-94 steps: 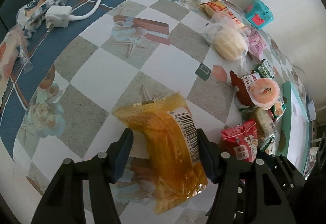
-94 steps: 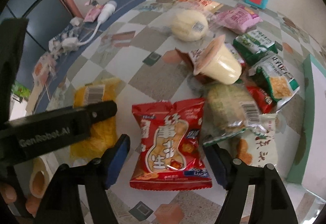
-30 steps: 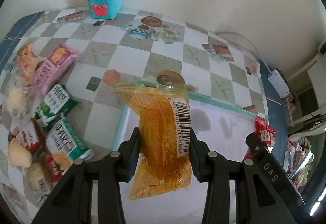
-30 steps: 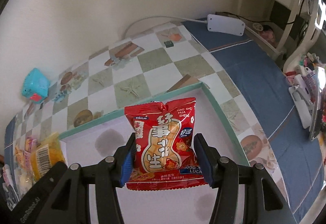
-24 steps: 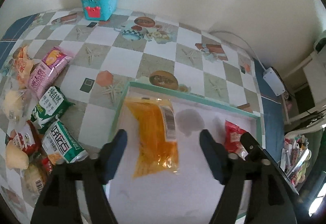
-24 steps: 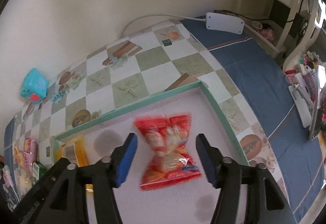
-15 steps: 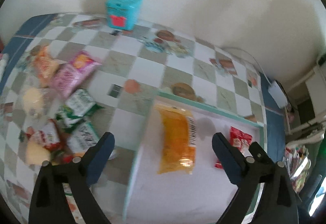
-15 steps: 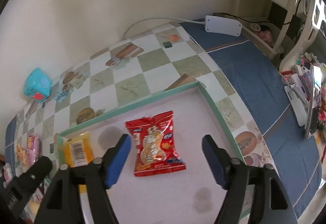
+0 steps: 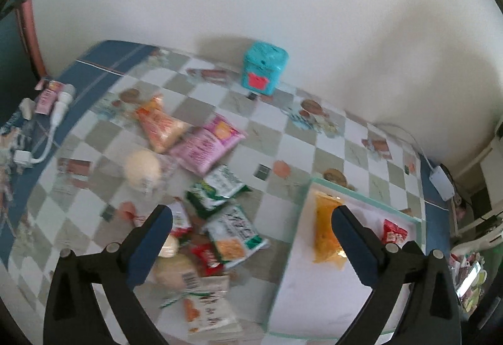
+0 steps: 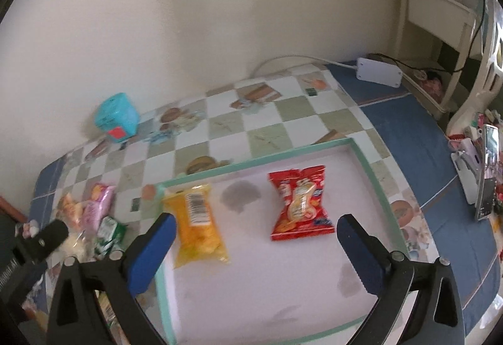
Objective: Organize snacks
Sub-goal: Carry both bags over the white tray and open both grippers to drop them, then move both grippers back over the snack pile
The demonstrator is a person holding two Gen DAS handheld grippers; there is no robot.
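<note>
Two packets lay flat inside the green-rimmed tray: the orange snack bag toward its left edge, the red snack packet right of it. Your right gripper and left gripper had just spread wide, empty. Only your left view showed the loose snack pile left of the tray.

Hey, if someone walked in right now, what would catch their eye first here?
Probably the green-rimmed tray holding just two snacks side by side: an orange packet and a red packet. Next, the jumble of snack bags on the checkered tablecloth beside the tray, and the turquoise box by the wall.
</note>
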